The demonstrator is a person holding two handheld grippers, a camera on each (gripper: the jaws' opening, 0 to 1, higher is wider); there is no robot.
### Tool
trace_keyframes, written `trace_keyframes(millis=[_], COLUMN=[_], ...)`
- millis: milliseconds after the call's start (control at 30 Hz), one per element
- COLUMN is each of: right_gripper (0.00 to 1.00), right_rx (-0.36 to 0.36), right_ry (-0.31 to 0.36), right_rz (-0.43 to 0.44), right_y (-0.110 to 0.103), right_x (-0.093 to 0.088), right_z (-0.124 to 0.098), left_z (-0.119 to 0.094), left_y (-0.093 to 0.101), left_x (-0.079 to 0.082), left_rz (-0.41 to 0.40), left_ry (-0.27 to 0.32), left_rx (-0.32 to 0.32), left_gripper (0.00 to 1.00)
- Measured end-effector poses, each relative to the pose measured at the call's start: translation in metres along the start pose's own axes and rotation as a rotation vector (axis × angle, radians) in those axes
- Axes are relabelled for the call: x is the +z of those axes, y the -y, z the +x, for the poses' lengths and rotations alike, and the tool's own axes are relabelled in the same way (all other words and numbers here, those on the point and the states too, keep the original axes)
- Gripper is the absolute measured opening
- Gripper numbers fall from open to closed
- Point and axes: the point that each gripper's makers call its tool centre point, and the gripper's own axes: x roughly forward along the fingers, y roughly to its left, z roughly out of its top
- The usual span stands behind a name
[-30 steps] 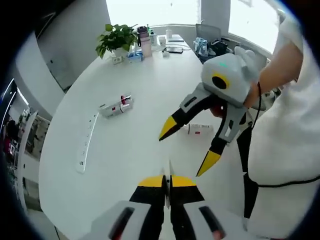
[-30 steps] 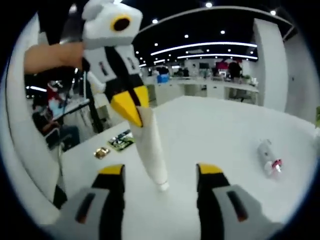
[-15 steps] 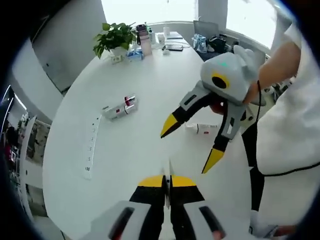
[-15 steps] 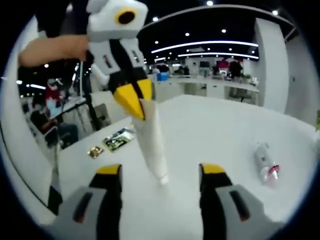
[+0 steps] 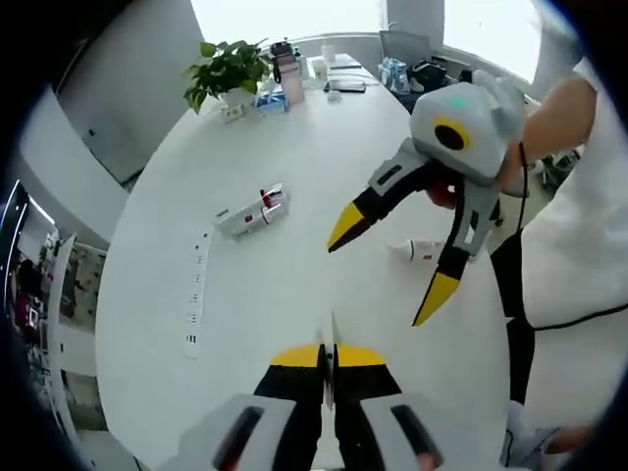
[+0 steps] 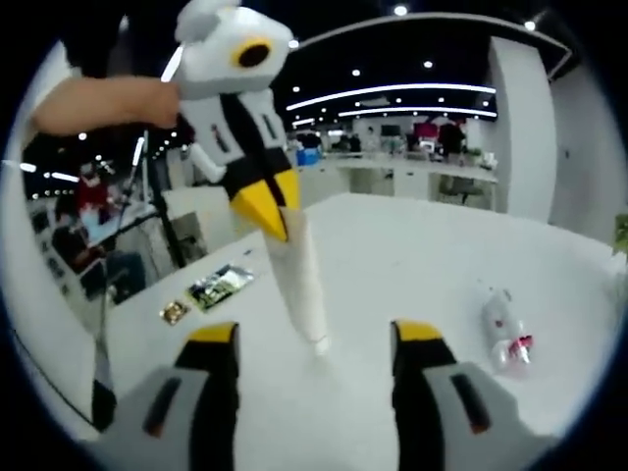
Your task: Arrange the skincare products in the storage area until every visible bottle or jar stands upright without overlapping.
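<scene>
On the white counter (image 6: 412,255), the left hand-held gripper (image 6: 267,208) pinches a soft, light white tube (image 6: 302,285) by its crimped end, cap down; squeeze gently. The right hand-held gripper (image 5: 389,257) gapes wide. A clear bottle (image 6: 500,326) lies flat nearby.

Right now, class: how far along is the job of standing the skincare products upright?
Nothing stands upright yet. In hand: the left gripper is shut on a white tube, held cap-down at the table. Left: the bottle and a small tube lie flat; the open right gripper holds nothing.
</scene>
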Motion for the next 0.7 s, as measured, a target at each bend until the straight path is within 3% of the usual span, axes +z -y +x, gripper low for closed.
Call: trace_keyframes(millis=[200, 700], right_gripper=[0.61, 0.61], right_rx=[-0.021, -0.029], right_ry=[0.005, 0.023], right_rz=[0.019, 0.048], right_y=[0.011, 0.01], right_x=[0.009, 0.022], right_z=[0.002, 0.008], left_z=[0.0, 0.005], left_y=[-0.014, -0.048], left_x=[-0.001, 0.001], left_rz=[-0.03, -0.094], left_ry=[0.005, 0.02], left_rx=[0.006, 0.035], left_gripper=[0.0, 0.0])
